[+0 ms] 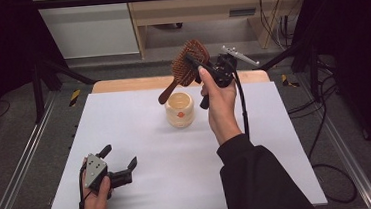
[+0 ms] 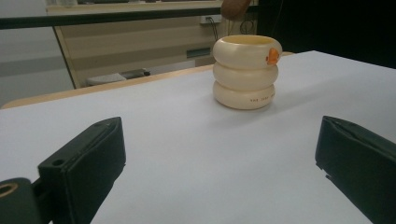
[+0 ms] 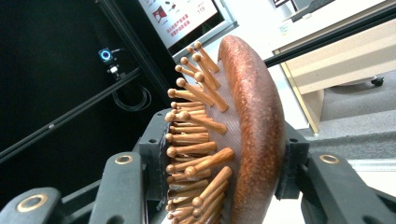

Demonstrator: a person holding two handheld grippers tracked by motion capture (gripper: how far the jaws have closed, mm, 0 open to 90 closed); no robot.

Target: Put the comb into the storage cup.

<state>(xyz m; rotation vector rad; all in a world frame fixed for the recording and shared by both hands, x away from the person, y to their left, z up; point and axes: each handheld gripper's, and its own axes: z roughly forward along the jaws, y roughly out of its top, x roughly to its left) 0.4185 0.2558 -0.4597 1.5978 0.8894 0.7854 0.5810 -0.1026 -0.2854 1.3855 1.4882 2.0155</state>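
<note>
A brown wooden hairbrush (image 1: pixel 184 67) with wooden pins hangs in the air above the table, handle pointing down toward a cream ribbed cup (image 1: pixel 179 110). My right gripper (image 1: pixel 195 62) is shut on the brush head; in the right gripper view the jaws clamp the brush (image 3: pixel 252 126) across its pins and back. The cup (image 2: pixel 246 71) stands upright mid-table with an orange mark on its side. Near the table's front left corner my left gripper (image 1: pixel 121 157) rests low, open, with nothing between its jaws.
A white sheet (image 1: pixel 142 158) covers the table, with a wooden edge (image 1: pixel 121 84) at the back. Metal rails (image 1: pixel 22 162) run along both sides. A wooden cabinet (image 1: pixel 201 8) and cables (image 1: pixel 272 22) lie beyond the table.
</note>
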